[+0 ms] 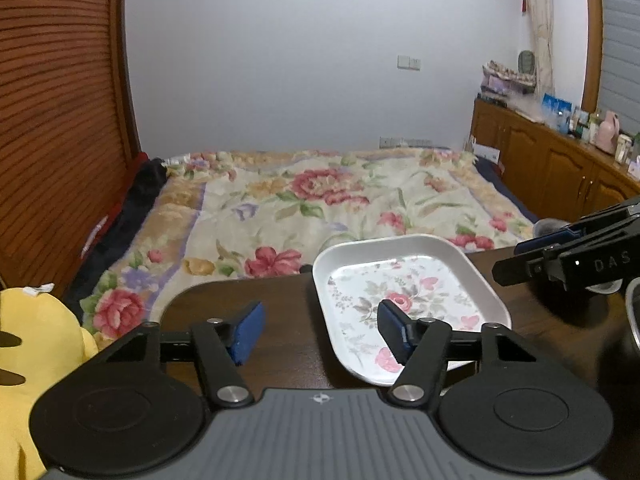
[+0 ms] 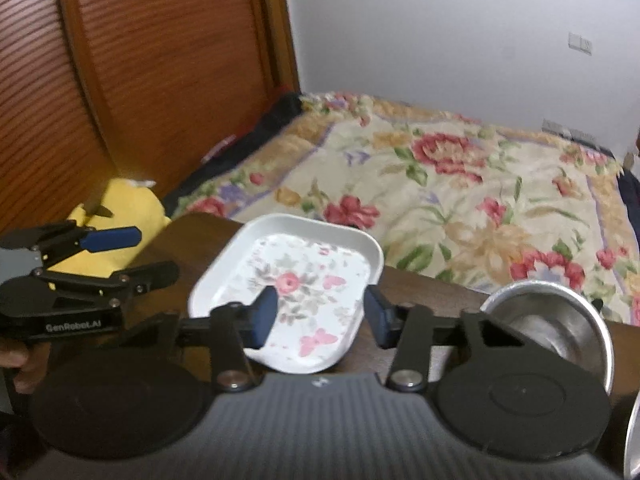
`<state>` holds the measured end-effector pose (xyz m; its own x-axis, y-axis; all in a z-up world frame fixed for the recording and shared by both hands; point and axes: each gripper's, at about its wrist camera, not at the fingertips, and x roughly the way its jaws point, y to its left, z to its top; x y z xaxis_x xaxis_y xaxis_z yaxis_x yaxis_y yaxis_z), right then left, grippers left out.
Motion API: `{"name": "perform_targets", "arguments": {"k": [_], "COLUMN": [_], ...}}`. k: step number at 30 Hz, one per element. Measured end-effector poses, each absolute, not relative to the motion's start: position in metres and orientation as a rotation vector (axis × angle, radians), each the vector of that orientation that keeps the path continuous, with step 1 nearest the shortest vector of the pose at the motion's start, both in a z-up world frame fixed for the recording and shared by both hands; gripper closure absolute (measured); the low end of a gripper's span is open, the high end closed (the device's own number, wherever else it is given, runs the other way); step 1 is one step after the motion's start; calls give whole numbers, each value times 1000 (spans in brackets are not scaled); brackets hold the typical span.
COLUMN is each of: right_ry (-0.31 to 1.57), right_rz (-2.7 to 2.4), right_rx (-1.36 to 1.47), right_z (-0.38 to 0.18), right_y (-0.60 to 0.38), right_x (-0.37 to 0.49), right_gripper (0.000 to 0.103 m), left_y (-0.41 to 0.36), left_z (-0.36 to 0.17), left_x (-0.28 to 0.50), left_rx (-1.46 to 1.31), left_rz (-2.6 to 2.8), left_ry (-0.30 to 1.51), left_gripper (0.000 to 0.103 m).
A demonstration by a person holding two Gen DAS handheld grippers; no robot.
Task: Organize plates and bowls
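Bedroom; dark counter (image 1: 280, 304) set against floral bed (image 1: 320, 200).
Floral plate (image 2: 288, 292) is seen lying on counter beneath both claws, left claw (image 1: 320, 330) and right claw (image 2: 320, 312), each spread, empty. Steel bowl (image 2: 560, 320) partly hidden, another cut off.

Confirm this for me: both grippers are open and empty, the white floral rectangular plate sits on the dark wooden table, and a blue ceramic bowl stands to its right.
One detail is wrong: the bowl right of the white floral rectangular plate is a shiny metal bowl, not blue ceramic, as the right wrist view shows. The rest holds: left gripper and right gripper open and empty, plate on the dark wooden table.
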<state>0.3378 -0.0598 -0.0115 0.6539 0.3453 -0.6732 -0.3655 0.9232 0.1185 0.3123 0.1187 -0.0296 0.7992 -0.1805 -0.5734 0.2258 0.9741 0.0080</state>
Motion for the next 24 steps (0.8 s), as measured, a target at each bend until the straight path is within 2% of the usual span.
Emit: {"name": "perform_targets", "arguments": {"k": [1, 4, 16, 22, 24], "right_ry": [774, 804, 874, 892, 901], "right_rz": [398, 380, 379, 386, 391], "right_rx": [-23, -35, -26, -24, -30], "right_z": [-14, -22, -37, -43, -45], "right_y": [-61, -62, -64, -63, -61], "right_x": [343, 351, 369, 373, 373], "right_gripper": [65, 71, 76, 81, 82], "left_y": [118, 116, 113, 110, 110], "left_z": [-32, -36, -53, -55, -57], "left_x": [315, 324, 343, 344, 345], "left_rx": [78, 66, 49, 61, 59], "left_rz": [-225, -234, -223, -239, -250], "left_ry": [610, 624, 671, 679, 692], "left_gripper": [39, 40, 42, 49, 57]}}
